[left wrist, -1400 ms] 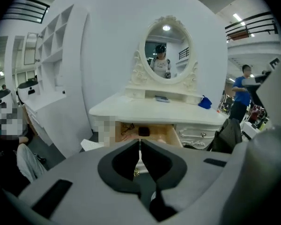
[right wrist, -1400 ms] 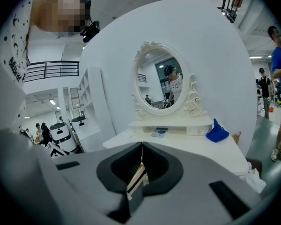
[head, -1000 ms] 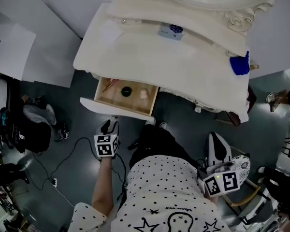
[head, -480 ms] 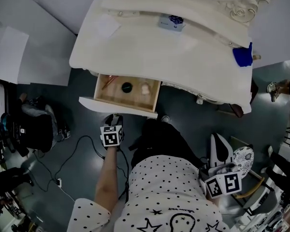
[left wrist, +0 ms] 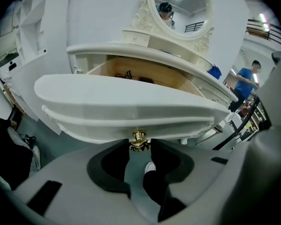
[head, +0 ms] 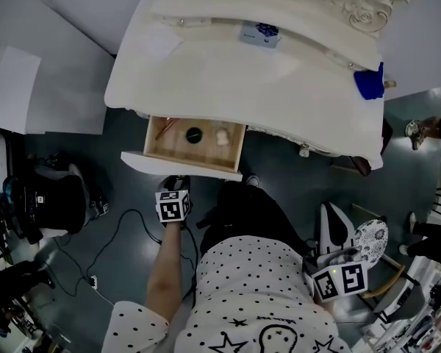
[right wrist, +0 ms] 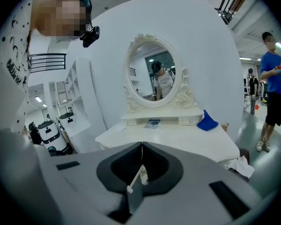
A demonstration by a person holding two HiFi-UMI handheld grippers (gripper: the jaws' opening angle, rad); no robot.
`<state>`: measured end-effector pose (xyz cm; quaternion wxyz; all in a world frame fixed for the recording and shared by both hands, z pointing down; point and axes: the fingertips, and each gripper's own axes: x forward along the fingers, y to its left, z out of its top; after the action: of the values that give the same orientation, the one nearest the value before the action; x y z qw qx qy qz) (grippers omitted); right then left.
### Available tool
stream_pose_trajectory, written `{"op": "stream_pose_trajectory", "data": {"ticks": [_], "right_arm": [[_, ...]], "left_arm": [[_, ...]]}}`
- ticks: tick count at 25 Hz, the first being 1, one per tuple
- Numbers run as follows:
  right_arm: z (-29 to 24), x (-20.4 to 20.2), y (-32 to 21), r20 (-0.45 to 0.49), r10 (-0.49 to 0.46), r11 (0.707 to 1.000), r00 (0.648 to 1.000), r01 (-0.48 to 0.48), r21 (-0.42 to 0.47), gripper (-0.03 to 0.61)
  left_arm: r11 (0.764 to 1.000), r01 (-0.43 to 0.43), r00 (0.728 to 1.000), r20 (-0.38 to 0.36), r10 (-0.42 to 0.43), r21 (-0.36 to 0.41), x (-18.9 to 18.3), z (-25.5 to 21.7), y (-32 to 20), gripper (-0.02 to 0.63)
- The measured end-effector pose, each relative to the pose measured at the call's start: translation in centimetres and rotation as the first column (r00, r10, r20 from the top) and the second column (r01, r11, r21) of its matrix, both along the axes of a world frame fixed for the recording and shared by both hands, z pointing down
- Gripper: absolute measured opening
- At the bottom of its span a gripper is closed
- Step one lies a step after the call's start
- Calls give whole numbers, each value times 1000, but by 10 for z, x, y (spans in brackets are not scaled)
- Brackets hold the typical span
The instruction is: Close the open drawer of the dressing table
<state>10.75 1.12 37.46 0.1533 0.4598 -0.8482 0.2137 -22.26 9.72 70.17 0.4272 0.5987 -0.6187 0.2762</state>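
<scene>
The left gripper (left wrist: pixel 140 145), its jaws apart and just narrowing about the brass knob (left wrist: pixel 139 136) between their tips, squarely faces the open drawer (left wrist: pixel 131 108), whose long front lies crosswise immediately ahead, nearer it than the right gripper (head: pixel 339 279), jaws together, well back.

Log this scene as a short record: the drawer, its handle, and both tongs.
Drawer: open, pulled out from the dressing table, small items inside
Knob: brass, on the drawer front, between the tips of the left tongs
Left tongs: jaws apart, just been closing, not clearly gripping the knob
Right tongs: shut, empty, away from the table
</scene>
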Motion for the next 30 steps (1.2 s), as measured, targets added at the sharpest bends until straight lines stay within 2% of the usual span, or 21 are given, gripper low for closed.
{"op": "stream_pose_trajectory", "data": {"ticks": [11, 30], "right_arm": [[-5, -2, 1, -5, 33, 999, 999, -33, 19, 9], [-8, 5, -8, -22, 123, 992, 992, -122, 34, 9]], "left_arm": [[1000, -20, 1000, 1, 20, -6, -2, 1, -9, 155], [999, -32, 999, 4, 32, 21, -9, 1, -62, 153]]}}
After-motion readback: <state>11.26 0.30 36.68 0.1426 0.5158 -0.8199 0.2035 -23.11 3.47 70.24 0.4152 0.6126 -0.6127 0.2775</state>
